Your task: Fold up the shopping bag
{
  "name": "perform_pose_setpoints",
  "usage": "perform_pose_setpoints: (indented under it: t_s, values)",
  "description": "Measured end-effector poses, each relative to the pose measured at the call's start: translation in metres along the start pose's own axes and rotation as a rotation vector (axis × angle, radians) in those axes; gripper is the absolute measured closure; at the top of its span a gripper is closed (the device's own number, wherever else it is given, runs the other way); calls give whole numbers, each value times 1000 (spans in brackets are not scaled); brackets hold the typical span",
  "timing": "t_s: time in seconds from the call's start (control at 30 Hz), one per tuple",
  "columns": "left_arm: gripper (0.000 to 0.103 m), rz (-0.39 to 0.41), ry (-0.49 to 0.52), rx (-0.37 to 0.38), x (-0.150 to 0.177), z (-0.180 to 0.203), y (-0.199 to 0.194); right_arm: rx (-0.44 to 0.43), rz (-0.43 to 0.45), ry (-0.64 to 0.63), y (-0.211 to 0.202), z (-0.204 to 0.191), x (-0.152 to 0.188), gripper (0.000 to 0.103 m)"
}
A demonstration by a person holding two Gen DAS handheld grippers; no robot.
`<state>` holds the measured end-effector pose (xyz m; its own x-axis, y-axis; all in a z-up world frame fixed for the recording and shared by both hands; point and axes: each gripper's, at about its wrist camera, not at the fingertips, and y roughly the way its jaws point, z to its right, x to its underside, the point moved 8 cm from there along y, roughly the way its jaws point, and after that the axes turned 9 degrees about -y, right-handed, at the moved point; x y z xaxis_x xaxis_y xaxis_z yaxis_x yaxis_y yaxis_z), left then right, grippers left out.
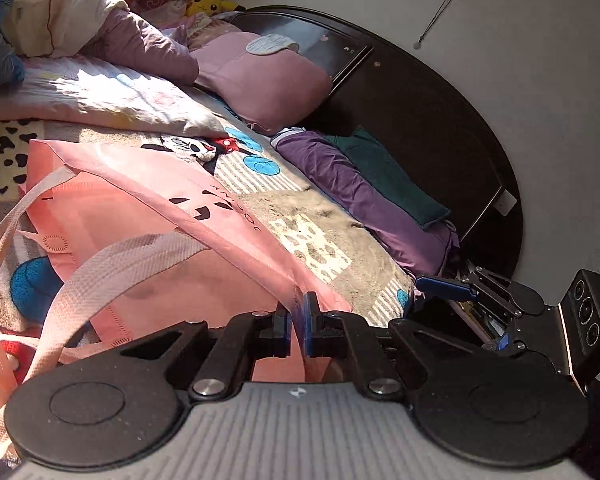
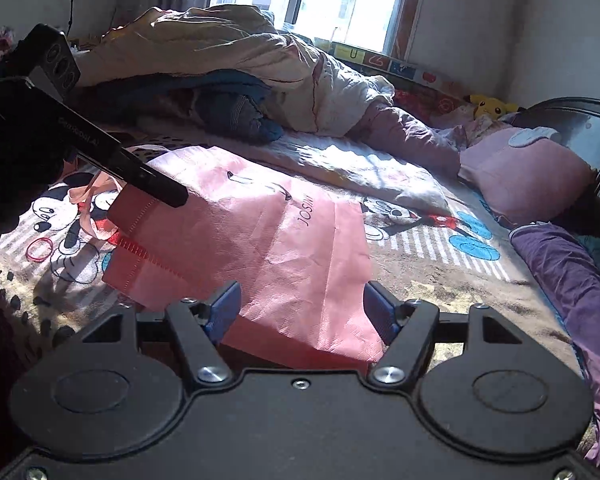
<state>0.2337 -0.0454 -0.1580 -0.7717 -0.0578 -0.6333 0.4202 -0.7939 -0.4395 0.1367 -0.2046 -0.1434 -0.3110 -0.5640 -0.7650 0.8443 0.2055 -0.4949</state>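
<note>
While the pink bag lies on the bed, status as follows:

Bag position: shopping bag (image 2: 260,232) lies mostly flat on the cartoon-print blanket (image 2: 440,256), printed side up, bottom end toward 6 o'clock in the right wrist view.

Left gripper: left gripper (image 1: 298,320) has its blue pads pressed together, pinching a raised edge of the bag's fabric; the bag tents up from the bed at that point.

Right gripper: right gripper (image 2: 300,312) is spread wide, holding nothing, with the bag's near end lying between its fingers.

Handles: straps (image 1: 80,280) loop loose at 8 o'clock in the left wrist view, not tucked in.

Fold state: a flap with stitched hem sits doubled over at 9 o'clock in the right wrist view, under the other tool. Whether that is a deliberate fold or just slack, I can't tell.

Progress: judged partial at most. Bag is still near full spread, no compact packet visible.

Left to do: likely bring the pinched edge across, flatten, deal with the straps.

Clutter: hair band (image 2: 40,249) on the blanket at 9 o'clock, clear of the bag.
</note>
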Motion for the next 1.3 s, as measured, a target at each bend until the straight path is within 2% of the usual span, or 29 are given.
perform_pose_setpoints:
  t_s: [0.07, 0.1, 0.13, 0.2, 0.3, 0.43, 0.77, 0.87, 0.93, 1.0, 1.03, 1.07, 1.17, 1.23, 1.3]
  values:
    - [96, 13, -61, -59, 5, -15, 4, 17, 17, -132, 3, -14, -5, 31]
    - [88, 16, -92, -85, 7, -19, 5, 19, 21, -170, 4, -22, -9, 31]
    - [63, 17, -105, -134, 11, -22, 6, 19, 13, -194, 7, -29, -12, 31]
    - [24, 24, -98, -232, 20, -25, 3, 5, -7, -192, 12, -35, -16, 31]
    - [24, 70, -114, -265, 32, -27, -17, -20, -10, -130, 6, -39, -26, 31]
    - [24, 185, -151, -331, 43, -37, -59, -65, -20, -59, 3, -43, -38, 31]
    - [24, 355, -330, -507, 50, -93, -124, -154, -138, -3, 64, -74, -87, 31]
    - [24, 401, -379, -554, 53, -109, -142, -140, -172, -54, 88, -98, -91, 31]
    - [24, 404, -388, -548, 59, -91, -144, -128, -194, -94, 104, -116, -93, 31]
    - [24, 407, -396, -537, 59, -93, -142, -108, -221, -146, 120, -129, -92, 32]
    - [24, 407, -397, -531, 59, -94, -141, -85, -234, -185, 126, -130, -91, 40]
    - [24, 407, -397, -526, 58, -94, -140, -65, -246, -227, 131, -131, -89, 61]
    - [24, 400, -394, -517, 56, -95, -135, -34, -262, -325, 138, -133, -83, 91]
    - [24, 402, -387, -510, 54, -93, -131, -17, -256, -366, 136, -129, -82, 98]
    - [24, 427, -365, -494, 49, -83, -128, -1, -214, -349, 122, -114, -89, 100]
